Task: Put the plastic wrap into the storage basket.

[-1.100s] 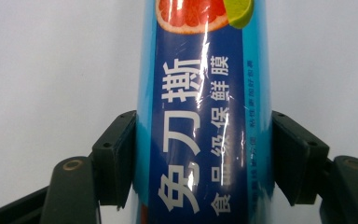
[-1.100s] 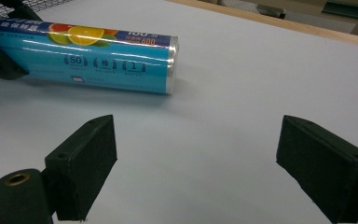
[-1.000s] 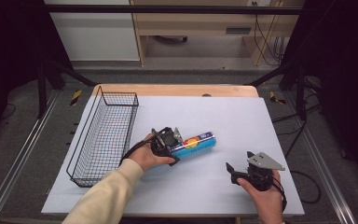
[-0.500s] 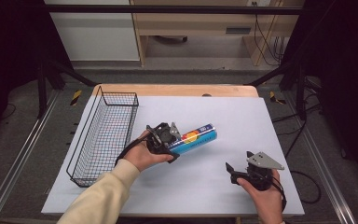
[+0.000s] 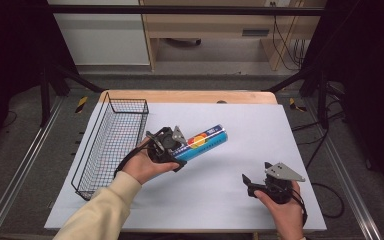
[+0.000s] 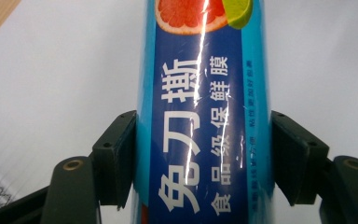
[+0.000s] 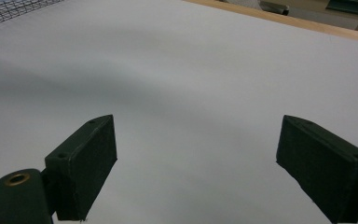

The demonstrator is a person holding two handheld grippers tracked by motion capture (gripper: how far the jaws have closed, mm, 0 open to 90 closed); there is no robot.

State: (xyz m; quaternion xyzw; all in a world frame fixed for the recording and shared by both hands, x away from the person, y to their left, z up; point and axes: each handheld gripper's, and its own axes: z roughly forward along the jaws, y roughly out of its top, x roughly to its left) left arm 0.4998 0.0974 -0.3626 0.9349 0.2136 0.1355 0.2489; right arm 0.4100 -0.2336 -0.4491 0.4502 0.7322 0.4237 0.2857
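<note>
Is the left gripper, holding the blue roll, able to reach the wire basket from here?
Probably yes. The left gripper, shut on the blue roll, is just beside the wire basket, whose top is open, and nothing lies between them on the white sheet.

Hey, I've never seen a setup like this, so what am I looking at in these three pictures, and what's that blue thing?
A person sits at a table and works with two hand-held tools, each a gripper with two black jaws.

The high view comes from a fixed camera above the table. It shows the left gripper, the right gripper, a white sheet that covers the tabletop, and a black wire basket on the left.

The other two pictures come from small cameras that ride on the grippers and look along their jaws.

The left gripper is shut on a blue roll of cling film with fruit pictures and Chinese print on its wrapper; its jaws press on both sides. In the high view the roll points up and right, off the sheet.

The right gripper's jaws stand open with nothing between them.
</note>
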